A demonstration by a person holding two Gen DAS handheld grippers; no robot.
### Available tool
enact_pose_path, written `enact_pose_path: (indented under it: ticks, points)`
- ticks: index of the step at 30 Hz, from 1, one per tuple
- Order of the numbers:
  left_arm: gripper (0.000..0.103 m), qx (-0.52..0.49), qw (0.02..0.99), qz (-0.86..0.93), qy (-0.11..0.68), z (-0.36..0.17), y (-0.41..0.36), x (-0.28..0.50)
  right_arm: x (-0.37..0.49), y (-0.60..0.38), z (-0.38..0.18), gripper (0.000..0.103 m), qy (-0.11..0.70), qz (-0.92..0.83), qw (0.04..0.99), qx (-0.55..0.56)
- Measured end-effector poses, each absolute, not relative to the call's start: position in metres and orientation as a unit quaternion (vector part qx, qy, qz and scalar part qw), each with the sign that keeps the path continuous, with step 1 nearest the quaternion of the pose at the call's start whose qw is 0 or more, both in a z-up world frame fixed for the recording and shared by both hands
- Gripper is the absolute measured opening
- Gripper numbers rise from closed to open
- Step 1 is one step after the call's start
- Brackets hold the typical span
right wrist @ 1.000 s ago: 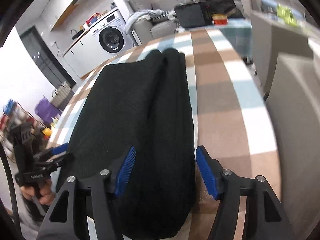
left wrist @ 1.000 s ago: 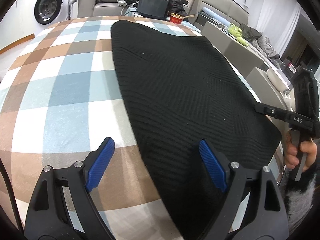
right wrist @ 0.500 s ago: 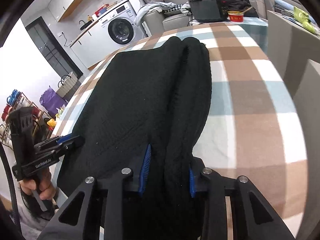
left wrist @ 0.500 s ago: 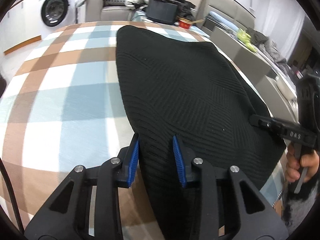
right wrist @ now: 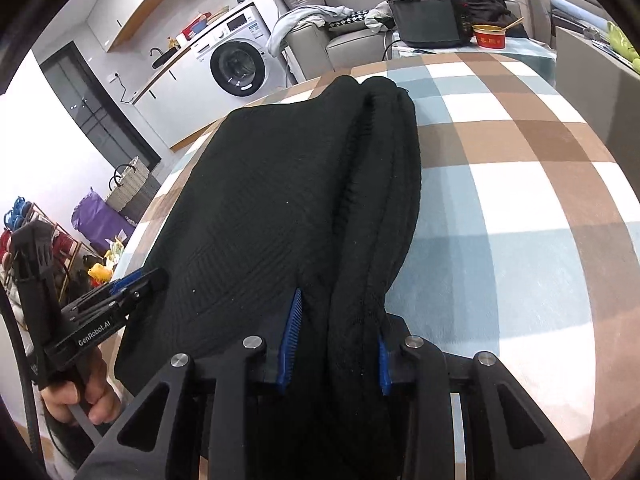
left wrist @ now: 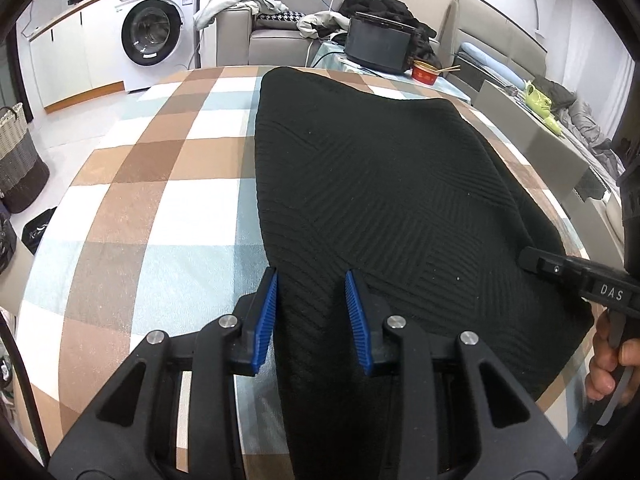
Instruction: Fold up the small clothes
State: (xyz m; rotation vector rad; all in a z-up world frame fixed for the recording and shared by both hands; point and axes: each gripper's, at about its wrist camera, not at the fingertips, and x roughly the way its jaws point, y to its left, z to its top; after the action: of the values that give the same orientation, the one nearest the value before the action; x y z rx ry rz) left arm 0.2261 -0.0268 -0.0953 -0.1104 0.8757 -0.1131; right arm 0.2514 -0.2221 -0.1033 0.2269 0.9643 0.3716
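1. Lying flat on the checked worktop [left wrist: 168, 184], black knit garment [left wrist: 380, 184] spreads away from both tongs, near hem toward the camera.
2. Left tongs [left wrist: 310, 316]: narrowed, blue pads pinching the garment's near left edge.
3. Right tongs [right wrist: 334, 344]: narrowed likewise, clamped on the bunched, rolled right edge; cloth fills the gap.

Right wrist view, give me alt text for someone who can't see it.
The right tongs, blue-padded, grip the bunched near edge of a black ribbed knit garment lying on a brown, blue and white checked tablecloth. At lower left, the left tongs pinch the garment's other near corner.
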Motion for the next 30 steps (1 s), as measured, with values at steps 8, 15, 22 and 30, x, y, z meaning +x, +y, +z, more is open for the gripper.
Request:
enact_pose_path:
  ticks: [8,15,22,30]
  points:
    - [0.048,-0.054,0.917,-0.044,0.392,-0.081,-0.021,0.201,0.226,-0.234,-0.081,0.055,0.418,0.163,0.892,0.052]
    - [0.076,-0.047,0.934,-0.042,0.351,-0.065,-0.025,0.158,0.187,-0.25,-0.071,0.082,0.399,0.198,0.894,0.054]
    - [0.076,-0.045,0.935,-0.051,0.349,-0.061,-0.033,0.137,0.192,-0.246,-0.094,0.068,0.44,0.242,0.857,0.116]
    - [0.076,-0.04,0.936,-0.051,0.346,-0.062,-0.041,0.125,0.193,-0.231,-0.102,0.04,0.45,0.22,0.861,0.09]
